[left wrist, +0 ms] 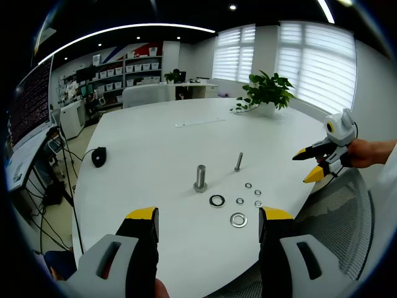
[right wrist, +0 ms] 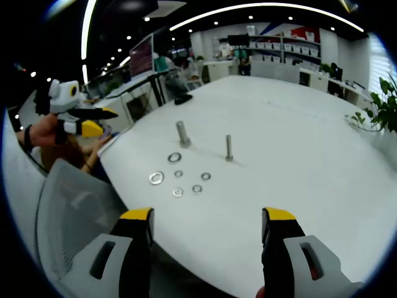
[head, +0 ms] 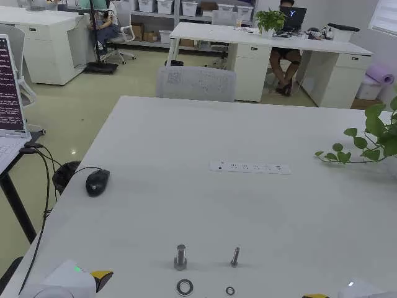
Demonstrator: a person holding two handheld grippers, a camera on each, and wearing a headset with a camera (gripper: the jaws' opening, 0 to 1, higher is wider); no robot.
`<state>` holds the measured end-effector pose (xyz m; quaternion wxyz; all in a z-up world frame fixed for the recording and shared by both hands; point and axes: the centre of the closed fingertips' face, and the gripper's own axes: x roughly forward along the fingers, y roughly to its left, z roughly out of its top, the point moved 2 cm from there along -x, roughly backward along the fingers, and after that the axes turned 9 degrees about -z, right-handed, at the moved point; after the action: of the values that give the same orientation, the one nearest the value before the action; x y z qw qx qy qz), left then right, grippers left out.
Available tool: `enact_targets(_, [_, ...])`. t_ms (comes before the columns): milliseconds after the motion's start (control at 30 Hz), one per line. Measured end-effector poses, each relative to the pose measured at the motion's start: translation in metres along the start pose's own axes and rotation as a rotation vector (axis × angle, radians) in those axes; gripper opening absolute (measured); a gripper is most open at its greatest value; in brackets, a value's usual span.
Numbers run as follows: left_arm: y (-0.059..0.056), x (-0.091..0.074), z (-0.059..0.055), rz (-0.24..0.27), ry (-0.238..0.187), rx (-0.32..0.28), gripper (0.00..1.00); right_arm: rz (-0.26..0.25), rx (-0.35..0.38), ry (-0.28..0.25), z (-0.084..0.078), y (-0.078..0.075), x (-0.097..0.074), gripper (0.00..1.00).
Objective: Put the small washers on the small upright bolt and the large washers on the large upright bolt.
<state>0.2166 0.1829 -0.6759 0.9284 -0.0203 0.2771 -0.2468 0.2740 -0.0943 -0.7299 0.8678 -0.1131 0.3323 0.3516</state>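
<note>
Two bolts stand upright on the white table [head: 186, 155]: a large one [head: 180, 256] and, to its right, a small one [head: 235, 256]. Loose washers lie in front of them, two large washers [left wrist: 217, 200] [left wrist: 238, 219] and several small washers [left wrist: 248, 185]. My left gripper [left wrist: 209, 216] is open and empty, held above the table's near edge, short of the washers. My right gripper [right wrist: 208, 215] is also open and empty, off the table's edge with the washers [right wrist: 178, 174] ahead of it. Each gripper shows in the other's view, the right one [left wrist: 313, 164] and the left one [right wrist: 93, 121].
A black mouse [head: 97, 182] with its cable lies at the table's left. A white power strip [head: 250, 167] sits mid-table and a leafy plant [head: 372, 139] at the right edge. A laptop [head: 9, 93] stands off to the left, a grey chair [head: 195, 82] beyond the far edge.
</note>
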Motion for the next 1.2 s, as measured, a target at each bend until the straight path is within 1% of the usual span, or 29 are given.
enact_targets(200, [-0.0002, -0.001, 0.0019, 0.001, -0.004, 0.005, 0.65, -0.006, 0.001, -0.005, -0.0006, -0.0016, -0.0028, 0.72])
enact_targets(667, [-0.0028, 0.0007, 0.0024, -0.005, 0.005, 0.012, 0.65, -0.018, 0.021, -0.004, -0.0084, -0.0047, -0.0062, 0.72])
enact_targets(1200, [-0.0049, 0.0023, 0.0045, -0.012, 0.008, 0.02, 0.65, -0.018, 0.023, -0.004, -0.0078, -0.0046, -0.0055, 0.72])
